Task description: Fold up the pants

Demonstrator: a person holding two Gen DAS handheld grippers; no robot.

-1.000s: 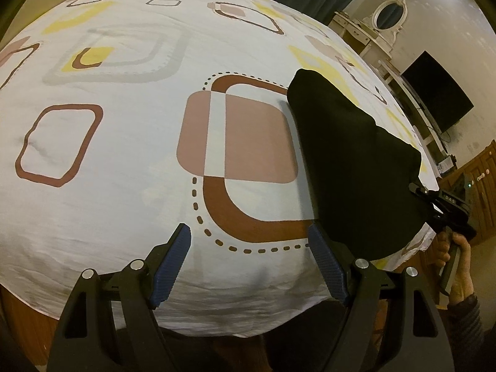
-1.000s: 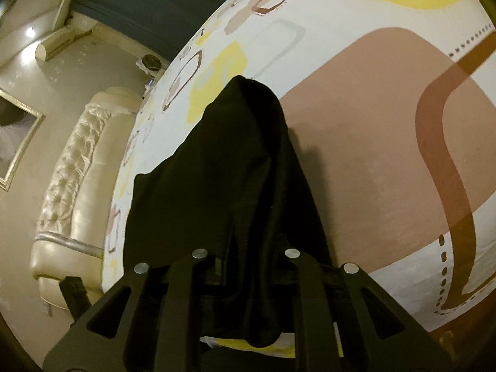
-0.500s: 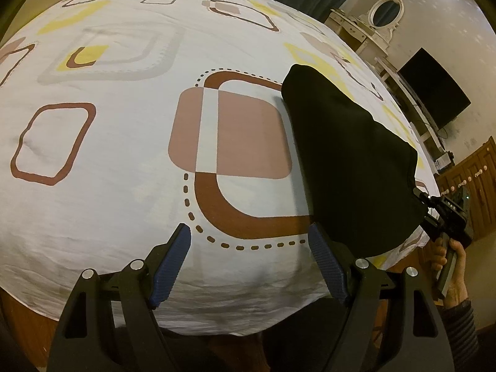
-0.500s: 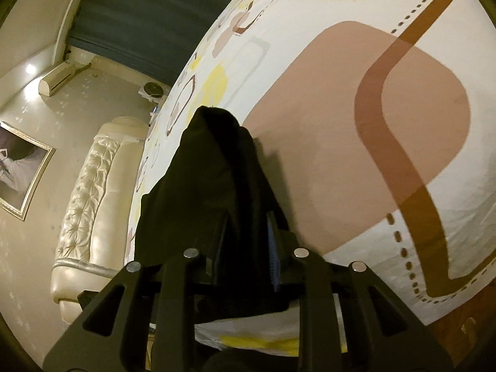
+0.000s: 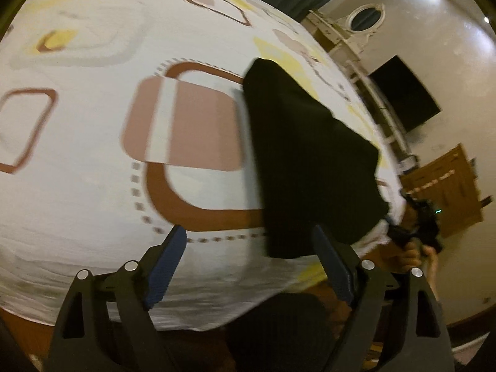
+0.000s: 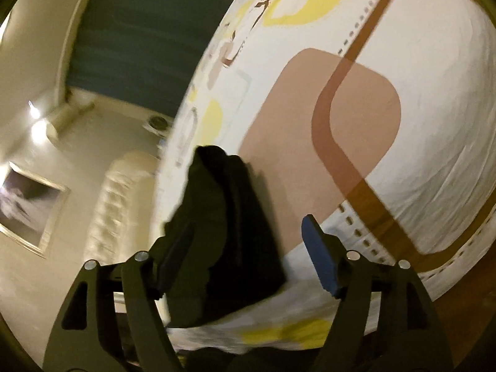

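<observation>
The right gripper has its jaws opening, blue pads spread; the black pants lie between them but the pads do not press on the cloth. The near end of the pants sits between the fingers, closer to the left-hand finger in the right wrist view, and the garment runs away from the gripper as a long folded strip along the edge of the bed. In the left wrist view the same gripper shows small at the right, held in a person's hand just off the bed's corner.

The left gripper is also opening, its jaws wide apart with nothing between them; it hovers over the near edge of the bed, just beside the near end of the pants.

The pants rest on a white bedsheet printed with brown, pink and yellow rounded squares, along its right edge. Beyond the bed stand a dark television on the wall, a white dresser with an oval mirror, and a cream tufted sofa.
</observation>
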